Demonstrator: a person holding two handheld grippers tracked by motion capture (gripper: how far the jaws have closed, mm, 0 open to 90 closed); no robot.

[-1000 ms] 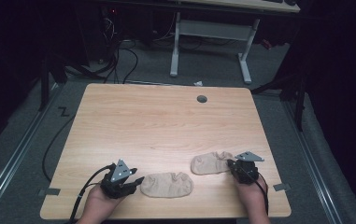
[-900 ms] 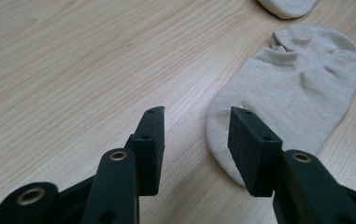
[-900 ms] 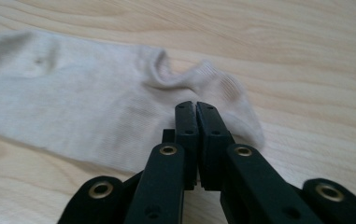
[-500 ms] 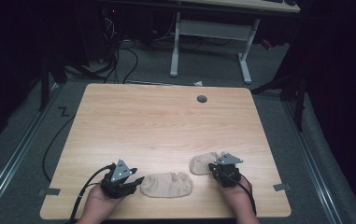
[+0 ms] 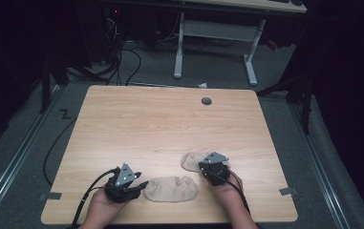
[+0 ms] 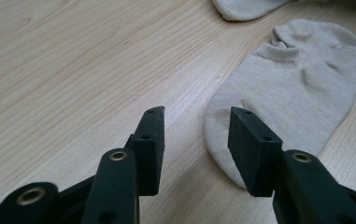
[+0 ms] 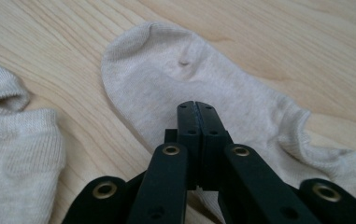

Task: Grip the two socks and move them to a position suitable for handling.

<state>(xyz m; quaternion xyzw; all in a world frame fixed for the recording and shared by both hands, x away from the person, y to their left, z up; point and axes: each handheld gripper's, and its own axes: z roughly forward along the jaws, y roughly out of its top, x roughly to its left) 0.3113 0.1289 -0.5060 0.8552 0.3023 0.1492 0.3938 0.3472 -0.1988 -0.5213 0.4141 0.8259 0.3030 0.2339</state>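
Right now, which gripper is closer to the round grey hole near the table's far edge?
Right. The right gripper sits nearer the grey hole, almost straight below it in the high view; the left gripper is farther left and closer to the person.

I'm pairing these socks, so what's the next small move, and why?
Probably keep sliding the right gripper, its jaws shut on the far beige ankle sock, toward the near beige ankle sock. The two lie close together, not stacked. The open left gripper frames the near sock's toe.

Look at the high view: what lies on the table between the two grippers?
The nearer beige sock lies flat between the left gripper and right gripper, as the high view shows.
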